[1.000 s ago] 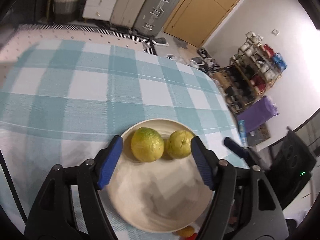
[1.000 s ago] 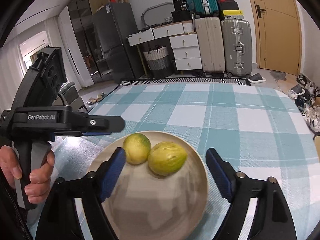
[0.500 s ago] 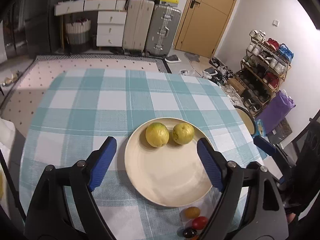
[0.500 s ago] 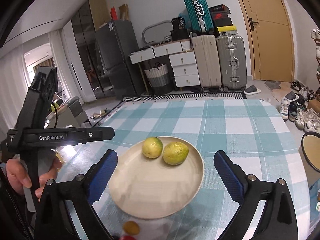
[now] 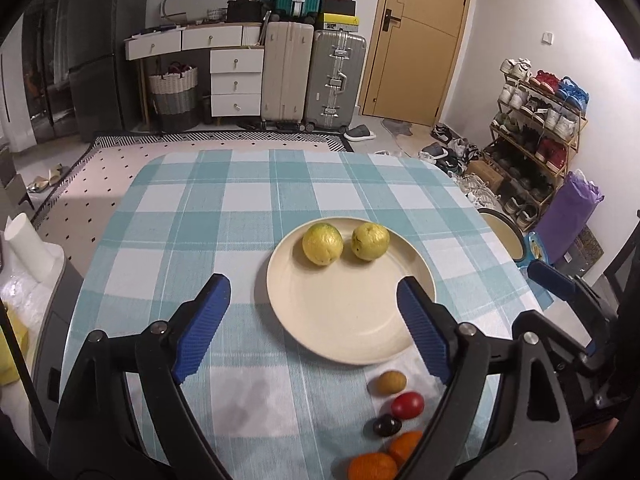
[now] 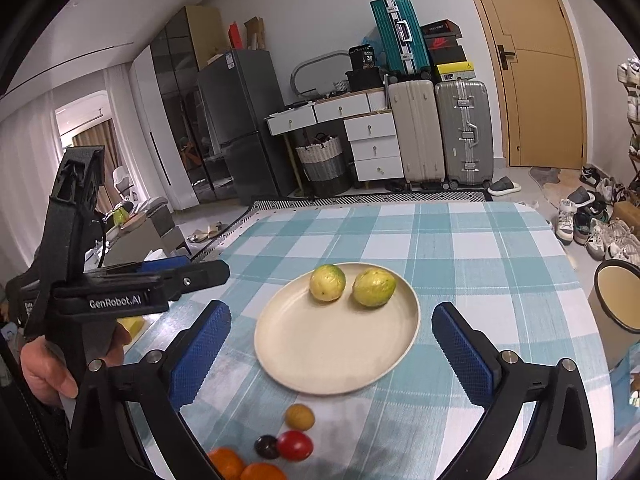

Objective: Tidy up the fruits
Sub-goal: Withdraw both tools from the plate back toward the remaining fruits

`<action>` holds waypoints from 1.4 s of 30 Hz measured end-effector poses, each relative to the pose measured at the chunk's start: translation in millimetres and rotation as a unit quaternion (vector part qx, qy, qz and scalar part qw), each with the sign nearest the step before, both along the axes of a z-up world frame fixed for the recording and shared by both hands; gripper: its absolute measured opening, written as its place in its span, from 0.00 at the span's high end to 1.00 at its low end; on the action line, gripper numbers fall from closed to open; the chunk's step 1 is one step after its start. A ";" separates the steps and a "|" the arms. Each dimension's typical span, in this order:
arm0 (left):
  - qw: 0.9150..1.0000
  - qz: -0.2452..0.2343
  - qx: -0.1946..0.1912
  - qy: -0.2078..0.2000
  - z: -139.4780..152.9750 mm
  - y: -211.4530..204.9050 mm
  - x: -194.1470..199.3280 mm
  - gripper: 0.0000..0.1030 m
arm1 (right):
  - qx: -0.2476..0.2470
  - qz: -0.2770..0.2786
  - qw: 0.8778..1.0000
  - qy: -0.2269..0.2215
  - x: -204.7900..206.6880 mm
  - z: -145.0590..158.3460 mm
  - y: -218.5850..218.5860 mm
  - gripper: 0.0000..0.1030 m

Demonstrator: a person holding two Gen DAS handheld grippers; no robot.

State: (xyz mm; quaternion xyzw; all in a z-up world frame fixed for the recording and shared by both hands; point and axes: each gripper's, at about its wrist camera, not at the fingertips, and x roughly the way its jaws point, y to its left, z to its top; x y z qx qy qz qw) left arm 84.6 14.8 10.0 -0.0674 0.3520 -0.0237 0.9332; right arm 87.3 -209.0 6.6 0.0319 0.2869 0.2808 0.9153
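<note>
Two yellow-green round fruits [image 5: 322, 244] [image 5: 370, 241] lie side by side at the far side of a cream plate [image 5: 348, 320] on the checked tablecloth. In the right wrist view the same fruits [image 6: 327, 282] [image 6: 374, 287] and plate [image 6: 328, 352] show. Near the table's front edge lie a tan fruit [image 5: 392, 383], a red one [image 5: 407, 405], a dark one [image 5: 387, 425] and two oranges [image 5: 372, 466]. My left gripper [image 5: 312, 286] and right gripper [image 6: 331, 313] hover above the plate's near side. Their jaws are opening, with nothing between them.
A person's hand [image 6: 44, 368] holds the left gripper's handle at the left. A cream dark-rimmed bowl [image 6: 618, 292] stands off the table's right edge. A white cup [image 5: 26, 240] sits on a grey stand to the left. Suitcases and drawers line the far wall.
Both grippers have drawn back and up from the plate, and their jaws have widened. The two yellow-green fruits stay on the plate; the small fruits at the front have come into view.
</note>
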 end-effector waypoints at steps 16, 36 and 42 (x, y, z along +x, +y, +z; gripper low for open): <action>1.000 0.003 0.017 0.016 -31.2 -11.3 -59.3 0.01 | -0.014 -0.001 1.000 -0.011 -54.3 -9.6 -3.3 0.00; 0.995 -0.024 -0.030 0.090 -97.8 -10.6 -88.8 0.01 | -0.019 -0.010 1.000 0.021 -92.5 -39.1 -13.7 0.00; 0.992 -0.045 -0.045 0.105 -109.9 -16.5 -90.9 0.01 | -0.025 -0.008 0.999 0.032 -100.9 -51.4 -15.0 0.00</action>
